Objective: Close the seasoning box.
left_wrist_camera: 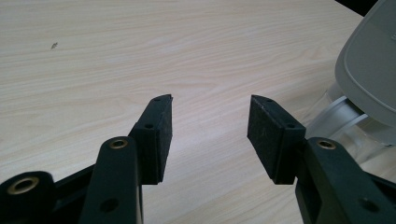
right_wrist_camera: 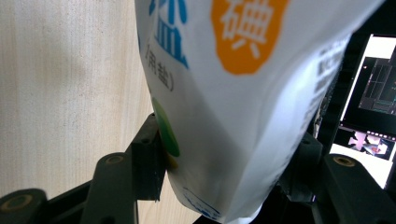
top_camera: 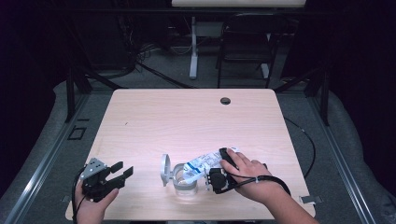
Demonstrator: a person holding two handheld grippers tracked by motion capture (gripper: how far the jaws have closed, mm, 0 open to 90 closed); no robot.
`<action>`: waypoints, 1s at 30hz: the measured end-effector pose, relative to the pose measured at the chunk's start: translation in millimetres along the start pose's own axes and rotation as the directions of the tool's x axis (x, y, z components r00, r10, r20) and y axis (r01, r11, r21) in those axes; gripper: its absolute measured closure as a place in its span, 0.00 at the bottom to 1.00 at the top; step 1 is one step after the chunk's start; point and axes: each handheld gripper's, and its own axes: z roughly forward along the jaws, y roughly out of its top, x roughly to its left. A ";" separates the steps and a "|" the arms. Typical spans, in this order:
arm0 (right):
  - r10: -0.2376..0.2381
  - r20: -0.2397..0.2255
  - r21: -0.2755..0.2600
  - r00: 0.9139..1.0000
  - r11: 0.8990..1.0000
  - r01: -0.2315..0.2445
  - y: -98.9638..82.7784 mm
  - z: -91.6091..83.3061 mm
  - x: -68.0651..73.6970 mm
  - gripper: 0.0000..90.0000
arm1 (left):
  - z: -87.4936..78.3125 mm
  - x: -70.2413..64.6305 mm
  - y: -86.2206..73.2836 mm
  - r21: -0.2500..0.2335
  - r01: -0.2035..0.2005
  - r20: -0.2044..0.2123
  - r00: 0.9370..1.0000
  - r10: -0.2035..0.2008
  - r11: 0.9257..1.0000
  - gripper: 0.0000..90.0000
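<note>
A white bag with blue print [top_camera: 201, 163] lies tilted, its lower end over the mouth of a clear jar [top_camera: 185, 185] near the table's front edge. The jar's grey hinged lid [top_camera: 164, 169] stands open on its left. My right gripper [top_camera: 206, 175] is shut on the bag. In the right gripper view the bag [right_wrist_camera: 233, 93], with blue and orange characters, sits pressed between both pads of my right gripper [right_wrist_camera: 224, 156]. My left gripper [top_camera: 123, 168] rests at the front left, open and holding nothing. In the left gripper view, my left gripper [left_wrist_camera: 210, 123] faces bare wood, with the lid [left_wrist_camera: 369, 70] and jar [left_wrist_camera: 338, 122] at the right.
The light wooden table [top_camera: 187, 121] has a small round cable hole [top_camera: 225, 100] near its far edge. A dark chair [top_camera: 245, 42] and a white table leg [top_camera: 193, 46] stand beyond it. A lit monitor [right_wrist_camera: 369, 93] shows behind the bag.
</note>
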 end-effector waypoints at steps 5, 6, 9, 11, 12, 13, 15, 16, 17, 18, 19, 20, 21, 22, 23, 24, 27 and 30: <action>-0.021 0.007 0.010 1.000 1.000 0.021 0.2 0.4 0.9 0.49 | -0.1 0.0 0.0 0.000 0.000 0.000 1.000 0.000 1.000 0.56; -0.025 0.007 0.014 1.000 1.000 0.025 0.3 0.3 1.2 0.49 | -0.1 0.0 0.0 0.000 0.001 0.000 1.000 -0.001 1.000 0.56; -0.029 0.008 0.014 1.000 0.999 0.029 0.1 0.3 1.8 0.49 | 0.0 0.1 0.0 0.000 0.000 0.000 1.000 0.000 1.000 0.56; -0.040 0.013 0.017 0.999 0.999 0.039 0.2 0.4 2.0 0.49 | 0.3 0.0 -0.2 0.001 0.001 0.000 1.000 -0.001 1.000 0.56; -0.041 0.012 0.013 0.999 0.999 0.041 0.0 0.6 2.1 0.49 | 0.4 0.0 -0.2 0.001 0.000 0.000 1.000 0.000 1.000 0.56; -0.044 0.015 0.014 0.999 0.999 0.044 0.0 0.5 2.2 0.49 | 0.4 -0.1 -0.2 0.001 0.000 0.000 1.000 0.000 1.000 0.56; -0.053 0.017 0.017 0.998 0.998 0.053 0.3 0.2 2.2 0.49 | 0.4 0.0 -0.2 0.001 0.000 0.000 1.000 0.000 1.000 0.56; -0.057 0.018 0.021 0.998 0.998 0.056 0.6 -0.2 2.1 0.49 | 0.3 0.0 -0.2 0.001 0.001 0.000 1.000 -0.001 1.000 0.56; -0.058 0.018 0.018 0.998 0.998 0.058 0.7 -0.2 2.2 0.49 | 0.4 0.1 -0.2 0.000 0.002 0.000 1.000 -0.002 1.000 0.56; -0.061 0.020 0.017 0.998 0.998 0.060 0.9 -0.1 2.3 0.49 | 0.5 0.1 -0.3 0.001 0.001 0.000 1.000 -0.001 1.000 0.56; -0.077 0.024 0.031 0.997 0.997 0.076 1.7 -1.4 1.5 0.49 | 0.6 0.2 -0.4 0.001 0.002 0.000 1.000 -0.002 1.000 0.56; -0.078 0.025 0.030 0.997 0.997 0.078 1.9 -1.3 1.9 0.49 | 0.6 0.2 -0.4 0.002 0.002 0.000 1.000 -0.002 1.000 0.56; -0.070 0.023 0.019 0.997 0.997 0.069 1.6 -0.3 2.8 0.49 | 0.7 0.1 -0.5 0.002 0.002 0.000 1.000 -0.002 1.000 0.56; -0.076 0.025 0.015 0.997 0.997 0.075 1.8 0.0 2.9 0.49 | 0.7 0.1 -0.4 0.002 0.001 0.000 1.000 -0.001 1.000 0.56; -0.081 0.027 0.019 0.996 0.997 0.080 2.2 -0.1 3.2 0.49 | 0.6 0.2 -0.4 0.001 0.002 0.001 1.000 -0.002 1.000 0.56; -0.087 0.028 0.020 0.996 0.996 0.087 2.4 -0.1 3.3 0.49 | 0.5 0.2 -0.4 0.001 0.002 0.001 1.000 -0.002 1.000 0.56; -0.110 0.036 0.036 0.993 0.993 0.108 3.8 -1.5 2.6 0.49 | 0.4 0.4 -0.3 0.001 0.002 0.000 1.000 -0.002 1.000 0.56; -0.102 0.036 0.025 0.994 0.995 0.101 3.6 0.0 4.4 0.49 | 0.3 0.3 -0.3 0.001 0.002 0.000 1.000 -0.002 1.000 0.56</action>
